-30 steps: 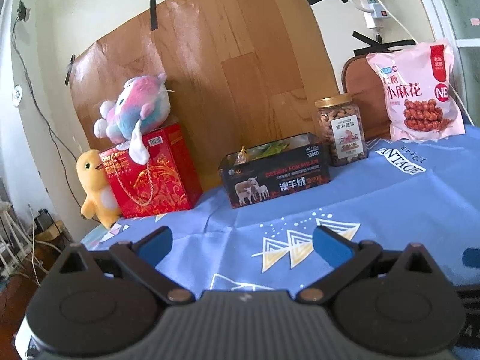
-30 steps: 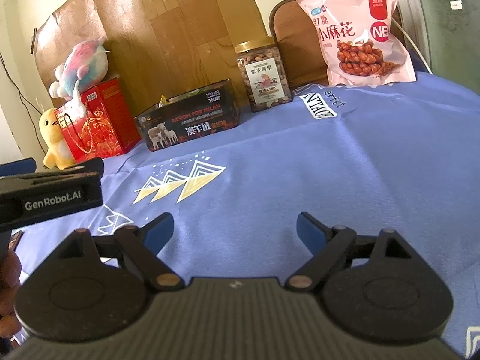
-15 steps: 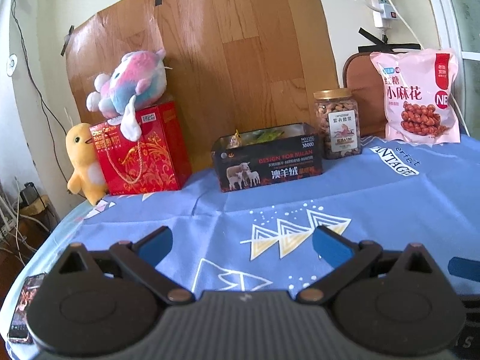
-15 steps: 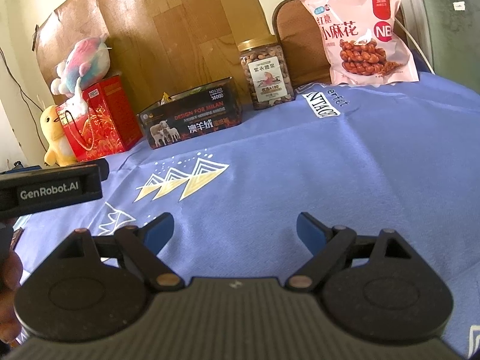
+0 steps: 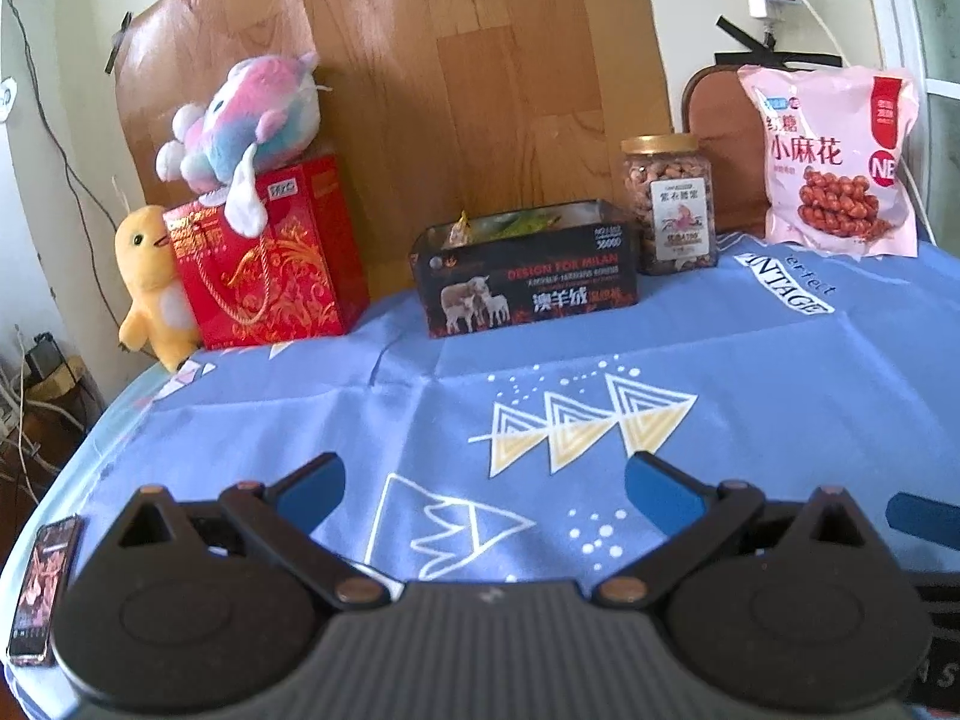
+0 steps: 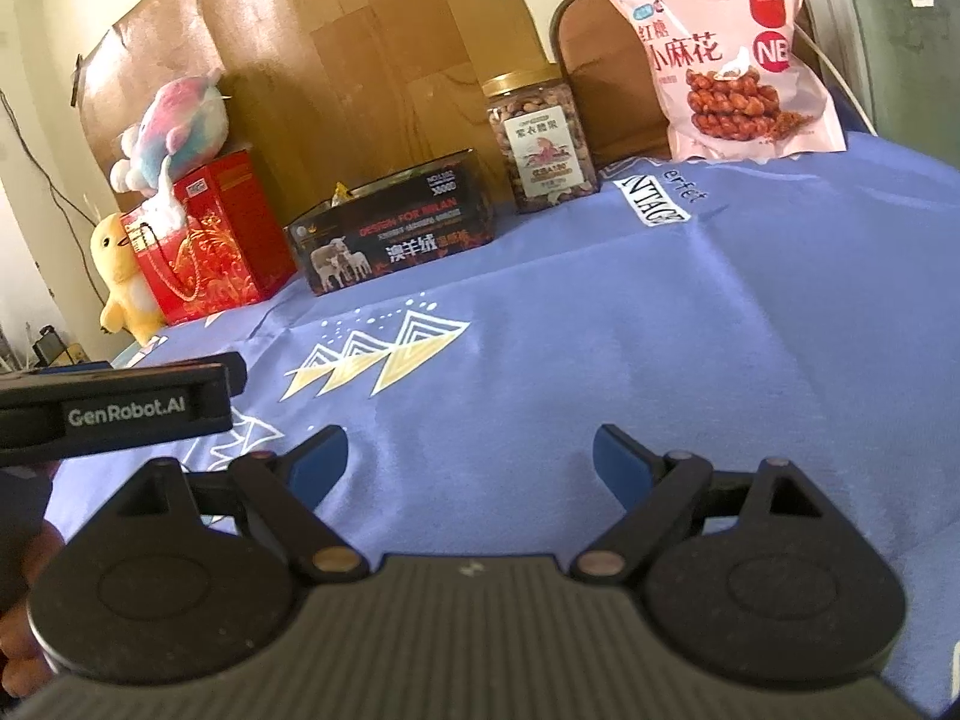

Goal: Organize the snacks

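A black open box (image 5: 528, 276) with several small snack packets in it stands at the back of the blue tablecloth (image 5: 540, 396); it also shows in the right wrist view (image 6: 396, 234). A clear jar of nuts (image 5: 671, 204) with a gold lid stands to its right, also seen in the right wrist view (image 6: 543, 144). A pink snack bag (image 5: 834, 162) leans upright at the far right, also in the right wrist view (image 6: 732, 54). My left gripper (image 5: 483, 489) is open and empty over the cloth. My right gripper (image 6: 471, 459) is open and empty, well short of the snacks.
A red gift bag (image 5: 270, 252) with a pastel plush (image 5: 246, 120) on top and a yellow duck plush (image 5: 147, 282) stand at the back left. A phone (image 5: 45, 588) lies at the table's left edge. The left gripper's body (image 6: 114, 411) shows beside my right gripper.
The left gripper has pulled back and swung a little, so the box and jar look farther off and the phone has come into view. The right gripper has barely moved.
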Demonstrator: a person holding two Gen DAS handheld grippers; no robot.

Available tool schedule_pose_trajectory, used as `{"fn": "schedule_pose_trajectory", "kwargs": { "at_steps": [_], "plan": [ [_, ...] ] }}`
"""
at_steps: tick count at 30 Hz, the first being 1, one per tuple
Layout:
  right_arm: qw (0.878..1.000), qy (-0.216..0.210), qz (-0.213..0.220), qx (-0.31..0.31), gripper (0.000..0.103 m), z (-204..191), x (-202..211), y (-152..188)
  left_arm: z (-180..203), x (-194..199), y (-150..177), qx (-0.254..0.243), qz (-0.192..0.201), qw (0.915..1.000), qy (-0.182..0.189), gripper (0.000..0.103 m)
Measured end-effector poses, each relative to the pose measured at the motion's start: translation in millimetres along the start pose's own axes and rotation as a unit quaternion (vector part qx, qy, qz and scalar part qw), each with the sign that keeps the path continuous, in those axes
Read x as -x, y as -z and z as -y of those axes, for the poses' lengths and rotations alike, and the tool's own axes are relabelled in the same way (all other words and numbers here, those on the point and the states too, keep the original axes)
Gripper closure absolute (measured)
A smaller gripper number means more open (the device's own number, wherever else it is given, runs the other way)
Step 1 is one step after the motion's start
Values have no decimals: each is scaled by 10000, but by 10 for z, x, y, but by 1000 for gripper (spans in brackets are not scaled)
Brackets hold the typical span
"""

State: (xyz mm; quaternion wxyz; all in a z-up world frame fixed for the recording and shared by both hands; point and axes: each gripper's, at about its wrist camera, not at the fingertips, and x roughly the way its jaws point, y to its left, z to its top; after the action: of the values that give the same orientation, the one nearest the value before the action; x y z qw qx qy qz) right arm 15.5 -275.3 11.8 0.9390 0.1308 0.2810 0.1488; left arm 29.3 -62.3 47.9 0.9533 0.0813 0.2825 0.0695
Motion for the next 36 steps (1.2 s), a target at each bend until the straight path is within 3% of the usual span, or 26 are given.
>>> {"fn": "schedule_pose_trajectory", "kwargs": {
  "at_steps": [8,36],
  "plan": [
    [10000,14,-22,-42,12,6,-12,6,-8,-52,23,29,-170,9998,73,0],
    [10000,-15,8,-11,12,-23,3,18,-3,-15,38,-12,-127,9999,-1,0]
  ]
}}
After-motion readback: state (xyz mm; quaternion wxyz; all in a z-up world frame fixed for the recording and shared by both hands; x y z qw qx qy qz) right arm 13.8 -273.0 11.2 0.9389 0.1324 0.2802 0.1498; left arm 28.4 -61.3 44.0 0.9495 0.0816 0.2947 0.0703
